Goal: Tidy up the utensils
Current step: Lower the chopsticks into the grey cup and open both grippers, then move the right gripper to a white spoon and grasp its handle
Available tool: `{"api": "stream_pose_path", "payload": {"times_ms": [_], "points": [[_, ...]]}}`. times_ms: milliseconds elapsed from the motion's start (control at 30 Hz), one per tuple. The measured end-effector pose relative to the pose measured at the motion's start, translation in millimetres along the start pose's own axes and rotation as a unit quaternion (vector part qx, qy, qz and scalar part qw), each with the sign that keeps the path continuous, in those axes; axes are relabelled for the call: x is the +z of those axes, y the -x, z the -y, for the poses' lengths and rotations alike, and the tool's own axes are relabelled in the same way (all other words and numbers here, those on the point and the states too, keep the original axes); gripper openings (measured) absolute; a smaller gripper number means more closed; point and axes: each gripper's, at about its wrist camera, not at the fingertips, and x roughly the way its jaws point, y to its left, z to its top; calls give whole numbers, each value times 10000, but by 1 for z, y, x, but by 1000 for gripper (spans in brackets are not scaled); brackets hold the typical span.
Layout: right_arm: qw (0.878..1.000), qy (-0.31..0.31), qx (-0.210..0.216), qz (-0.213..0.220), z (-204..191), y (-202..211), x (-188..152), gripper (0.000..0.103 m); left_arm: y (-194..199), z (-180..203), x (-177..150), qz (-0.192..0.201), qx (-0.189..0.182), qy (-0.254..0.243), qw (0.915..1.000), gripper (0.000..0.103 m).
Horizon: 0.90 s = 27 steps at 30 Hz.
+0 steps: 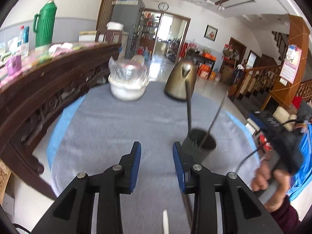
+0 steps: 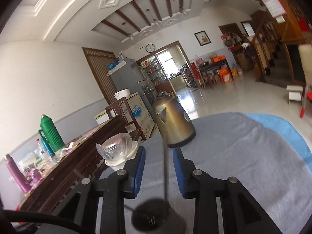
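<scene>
Plenty of bare grey cloth (image 1: 117, 128) in front of the left gripper (image 1: 157, 152), whose jaws sit apart with nothing between them. The round table's blue rim (image 1: 64, 117) curves off on both sides, floor beyond. The dark cup (image 1: 198, 142) stands just right of the left claw with two utensils (image 1: 188, 109) sticking up (motion blur, can't tell spoon from chopstick). Right gripper (image 2: 159, 156) hangs over the cup, jaws apart, one thin handle (image 2: 166, 167) rising between them untouched. Farther back: a kettle (image 1: 181, 81) and a wrapped bowl (image 1: 127, 85). A carved wooden bench (image 1: 48, 89) hems in the left side.
</scene>
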Motion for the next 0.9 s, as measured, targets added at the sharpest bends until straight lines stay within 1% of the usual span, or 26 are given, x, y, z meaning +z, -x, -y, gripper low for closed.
{"api": "stream_pose_path", "payload": {"times_ms": [100, 233, 300, 433, 533, 600, 733, 867, 900], "points": [[9998, 3, -62, -191, 16, 24, -13, 32, -5, -4, -23, -298, 30, 84, 9995, 34], [9974, 45, -101, -709, 35, 51, -37, 32, -10, -4, -51, -674, 58, 140, 9976, 34], [9955, 82, -130, -935, 44, 60, -48, 32, -10, -2, -62, -806, 61, 125, 9966, 34], [9887, 35, -57, -1494, 58, 77, -74, 32, -5, 4, -82, -1019, 52, 31, 9948, 34], [9809, -81, 97, -1940, 63, 80, -92, 32, 0, 8, -90, -1166, 14, -41, 9932, 34], [9732, -173, 183, -2287, 63, 79, -104, 32, 1, 9, -97, -1285, 25, -65, 9917, 34], [9497, -406, 432, -3073, 60, 71, -130, 32, 7, 6, -115, -1518, -123, -24, 9883, 34], [9366, -272, 169, -3491, 56, 65, -153, 31, 9, -1, -127, -1662, -149, -22, 9860, 34], [9352, -292, 150, -3525, 56, 64, -156, 31, 8, -4, -129, -1715, -166, 19, 9850, 32]]}}
